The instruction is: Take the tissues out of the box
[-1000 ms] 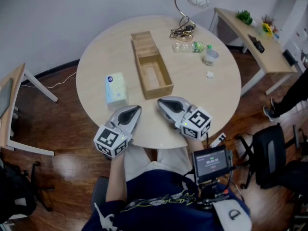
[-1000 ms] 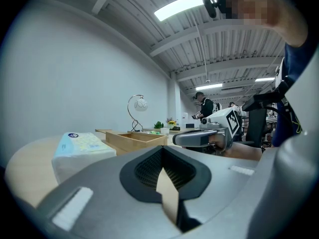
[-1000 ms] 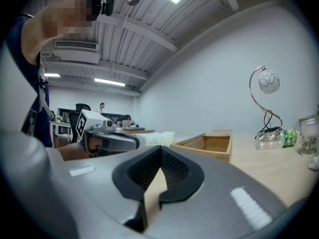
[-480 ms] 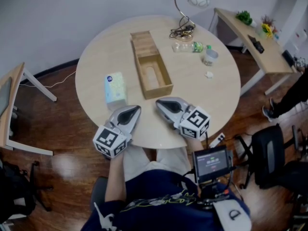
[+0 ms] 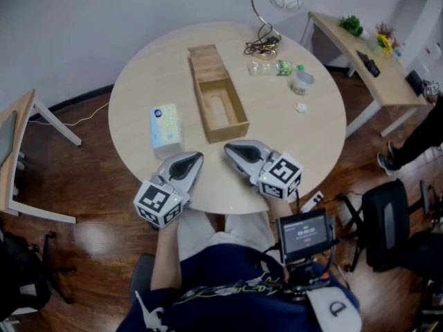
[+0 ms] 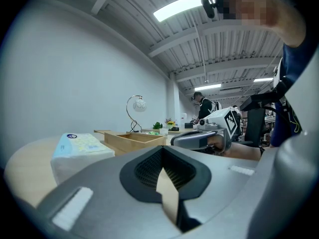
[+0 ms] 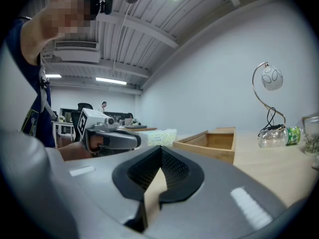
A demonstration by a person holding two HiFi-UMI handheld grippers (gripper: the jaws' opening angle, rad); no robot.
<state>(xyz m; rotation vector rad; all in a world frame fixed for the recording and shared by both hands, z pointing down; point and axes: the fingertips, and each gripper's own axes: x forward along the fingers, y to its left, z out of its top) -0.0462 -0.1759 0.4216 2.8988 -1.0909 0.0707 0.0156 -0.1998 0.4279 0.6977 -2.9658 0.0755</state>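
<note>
A pale blue tissue pack [image 5: 166, 126] lies on the round table [image 5: 304, 137], left of an open wooden box [image 5: 218, 101] whose lid lies flat behind it. In the left gripper view the tissue pack [image 6: 79, 151] is at the left and the wooden box [image 6: 133, 139] is behind it. My left gripper [image 5: 192, 159] rests at the table's near edge, shut and empty, just below the pack. My right gripper [image 5: 230, 148] lies beside it, shut and empty, just in front of the box's near end. The wooden box [image 7: 213, 142] and tissue pack [image 7: 157, 136] also show in the right gripper view.
A desk lamp [image 5: 273, 12] with a coiled cable, a lying plastic bottle [image 5: 273, 68], a small glass cup [image 5: 302, 81] and a crumpled bit of paper [image 5: 300, 106] are at the table's far right. A side desk [image 5: 367, 61] and a black chair [image 5: 387, 220] stand right.
</note>
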